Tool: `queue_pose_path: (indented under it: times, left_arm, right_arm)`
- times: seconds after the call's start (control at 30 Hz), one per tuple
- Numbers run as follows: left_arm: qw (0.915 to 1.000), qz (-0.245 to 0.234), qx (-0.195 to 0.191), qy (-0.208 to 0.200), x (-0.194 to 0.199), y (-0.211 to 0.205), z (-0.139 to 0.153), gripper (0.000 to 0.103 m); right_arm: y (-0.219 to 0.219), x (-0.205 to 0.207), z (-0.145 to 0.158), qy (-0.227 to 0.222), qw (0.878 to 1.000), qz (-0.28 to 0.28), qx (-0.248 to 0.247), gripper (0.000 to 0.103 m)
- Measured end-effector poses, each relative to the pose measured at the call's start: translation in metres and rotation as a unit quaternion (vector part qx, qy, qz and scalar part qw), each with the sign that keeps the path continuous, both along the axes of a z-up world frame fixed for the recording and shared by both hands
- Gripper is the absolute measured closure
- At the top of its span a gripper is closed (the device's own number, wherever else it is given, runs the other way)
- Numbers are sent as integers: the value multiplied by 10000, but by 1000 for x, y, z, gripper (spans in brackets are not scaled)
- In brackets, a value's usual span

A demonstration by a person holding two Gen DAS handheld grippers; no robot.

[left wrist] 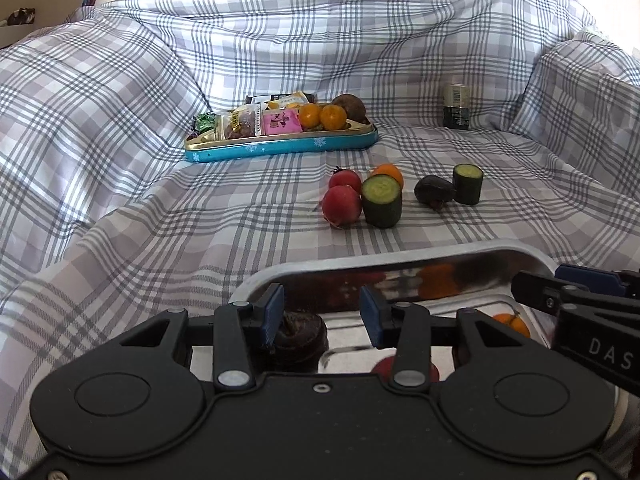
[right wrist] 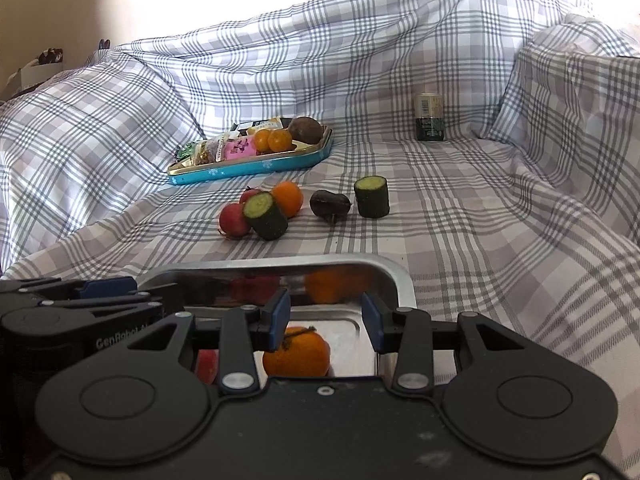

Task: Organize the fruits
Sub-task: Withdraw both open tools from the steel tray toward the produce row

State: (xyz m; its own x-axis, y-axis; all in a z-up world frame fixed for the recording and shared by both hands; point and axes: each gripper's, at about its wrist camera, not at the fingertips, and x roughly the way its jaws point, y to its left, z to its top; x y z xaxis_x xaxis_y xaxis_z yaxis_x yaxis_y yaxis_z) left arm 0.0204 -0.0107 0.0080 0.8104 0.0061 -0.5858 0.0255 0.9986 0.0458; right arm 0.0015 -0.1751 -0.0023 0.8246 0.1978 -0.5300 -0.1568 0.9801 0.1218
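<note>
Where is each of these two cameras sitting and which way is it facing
Left wrist: on the left gripper, open above a shiny metal tray, facing the plaid cloth; the right gripper juts in at right.
Right wrist: on the right gripper, open above the tray, same heading; the left gripper shows at left.
Shared: blue snack tin, cucumber chunks, dark can.

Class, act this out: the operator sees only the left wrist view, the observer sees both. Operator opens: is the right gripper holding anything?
Observer: No. The right gripper is open, with nothing between its pads.
Operator: What lies under it in the metal tray?
Observer: A whole tray orange with its stalk on.
Operator: And the loose orange behind the cucumber piece?
Observer: It is whole and seems to touch that piece.
</note>
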Motion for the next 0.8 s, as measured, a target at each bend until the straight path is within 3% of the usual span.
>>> queue_pose_path:
  times: [0.4, 0.8]
  left_arm:
    - [9983, -244, 509, -163, 36, 1, 7, 52]
    - [9949, -674, 744, -69, 68, -4, 6, 52]
  right_arm:
    - [-6, 40, 11, -333, 9977, 59, -593, 61]
    - [-10, 95, 5, -187, 9953, 49, -945, 61]
